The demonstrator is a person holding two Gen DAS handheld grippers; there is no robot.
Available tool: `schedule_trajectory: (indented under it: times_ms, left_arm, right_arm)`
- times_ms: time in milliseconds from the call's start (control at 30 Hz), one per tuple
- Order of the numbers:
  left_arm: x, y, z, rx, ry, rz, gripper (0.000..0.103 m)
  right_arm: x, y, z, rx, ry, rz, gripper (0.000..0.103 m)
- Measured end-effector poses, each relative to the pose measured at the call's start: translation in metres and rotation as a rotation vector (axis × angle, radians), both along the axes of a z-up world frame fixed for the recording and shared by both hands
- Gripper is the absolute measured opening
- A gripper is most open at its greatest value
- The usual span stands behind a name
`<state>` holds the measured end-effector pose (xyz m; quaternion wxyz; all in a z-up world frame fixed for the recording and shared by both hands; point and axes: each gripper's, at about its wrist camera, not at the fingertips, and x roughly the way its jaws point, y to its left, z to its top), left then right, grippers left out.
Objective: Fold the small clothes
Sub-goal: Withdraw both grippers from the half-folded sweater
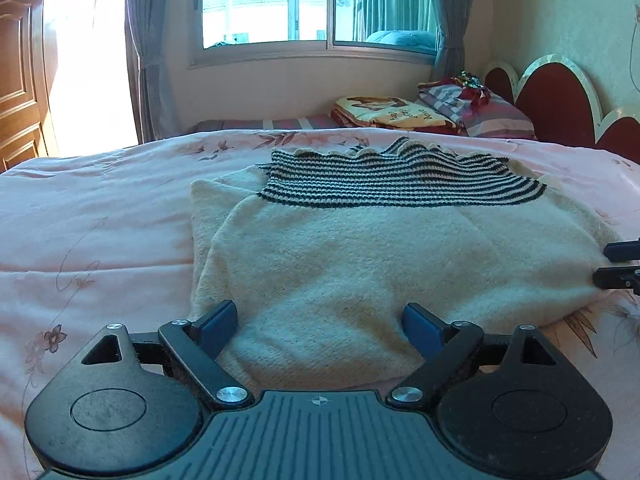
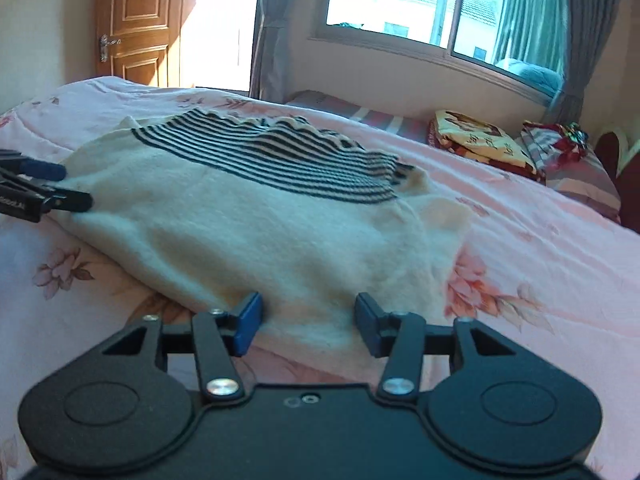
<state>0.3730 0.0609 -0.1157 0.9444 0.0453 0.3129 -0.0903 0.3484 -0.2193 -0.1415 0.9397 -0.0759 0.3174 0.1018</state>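
Left gripper (image 1: 318,322): black frame with blue finger pads, jaws spread wide, released; the near edge of the garment lies between the pads, with nothing clamped.
Right gripper (image 2: 308,320): same black-and-blue build, jaws likewise parted and released, straddling another edge of the garment.
Garment: a cream fuzzy knitted sweater (image 1: 360,264) with a black-and-white striped band (image 1: 400,184) across its far part, lying folded in layers, flat on the bed.
Sweater in the right wrist view: the cream body (image 2: 256,232) sits between the two grippers, and the left gripper's tips (image 2: 60,186) meet its far-left edge.
Bed cover: pink floral quilt (image 1: 100,216) beneath the sweater.
Background: folded blankets and a striped pillow (image 1: 496,114) near a red scalloped headboard (image 1: 556,100), a window with grey curtains (image 1: 316,4), and a brown wooden door (image 2: 136,20).
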Motion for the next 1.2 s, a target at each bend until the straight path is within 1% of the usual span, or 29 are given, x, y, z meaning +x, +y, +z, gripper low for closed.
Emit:
schedule_trajectory:
  times_ms: [33,100,167,200,267,333,400,467,500,533,667,700,800,867,933,967,1033,1100,1200]
  left_arm:
    - [0.003,-0.003,0.001,0.014,0.004,0.004,0.090]
    - [0.005,-0.005,0.005,0.010,0.012,0.027,0.090]
    - [0.000,-0.011,0.013,0.024,0.002,0.042,0.090]
    - [-0.004,-0.015,0.016,0.016,-0.012,0.039,0.090]
    - [-0.011,-0.027,0.022,-0.019,-0.026,0.019,0.090]
    - [-0.018,-0.046,0.023,-0.013,-0.043,-0.018,0.090]
    - [-0.017,-0.062,0.017,-0.004,-0.022,-0.032,0.090]
    - [-0.013,-0.072,0.006,0.015,0.025,-0.030,0.090]
    - [-0.012,-0.076,0.000,0.031,0.029,-0.027,0.090]
    - [-0.015,-0.076,-0.003,0.037,0.014,-0.023,0.093]
    - [-0.015,-0.073,0.003,0.028,0.026,-0.024,0.094]
    - [-0.017,-0.070,0.006,0.030,0.023,-0.021,0.094]
    - [-0.022,-0.053,0.017,0.039,-0.007,0.014,0.094]
    - [-0.018,-0.040,0.014,0.045,0.016,0.037,0.094]
    - [-0.014,-0.031,0.006,0.044,0.040,0.052,0.094]
    - [-0.014,-0.027,0.002,0.034,0.043,0.051,0.094]
    - [-0.016,-0.026,-0.001,0.030,0.033,0.050,0.094]
    - [-0.015,-0.026,-0.003,0.030,0.031,0.050,0.094]
    - [-0.013,-0.025,-0.005,0.024,0.035,0.050,0.096]
  right_arm:
    - [0.000,0.002,0.000,-0.010,-0.002,-0.003,0.050]
    - [0.003,0.012,0.003,-0.049,0.001,-0.014,0.050]
    - [0.001,0.015,0.012,-0.019,-0.001,-0.039,0.049]
    - [-0.002,0.016,0.018,0.000,-0.017,-0.041,0.048]
    - [-0.005,0.024,0.024,0.027,-0.030,-0.019,0.048]
    - [-0.002,0.039,0.022,0.034,-0.015,0.016,0.047]
    - [0.001,0.057,0.017,-0.006,-0.019,0.039,0.047]
    - [0.003,0.068,0.009,-0.051,-0.015,0.051,0.049]
    - [0.005,0.072,0.004,-0.080,-0.013,0.047,0.050]
    - [0.005,0.074,0.001,-0.091,-0.026,0.045,0.050]
    - [0.005,0.071,0.004,-0.079,-0.023,0.041,0.051]
    - [0.003,0.068,0.009,-0.072,-0.024,0.033,0.049]
    - [-0.004,0.049,0.022,-0.052,-0.059,-0.025,0.049]
    - [-0.005,0.034,0.024,-0.046,-0.058,-0.064,0.049]
    - [0.001,0.020,0.016,-0.055,-0.007,-0.104,0.049]
    - [0.004,0.013,0.009,-0.051,0.021,-0.105,0.050]
    - [0.002,0.008,0.005,-0.033,0.018,-0.092,0.051]
    - [0.001,0.010,0.003,-0.050,0.016,-0.083,0.052]
    - [0.001,0.005,0.002,-0.026,0.017,-0.081,0.052]
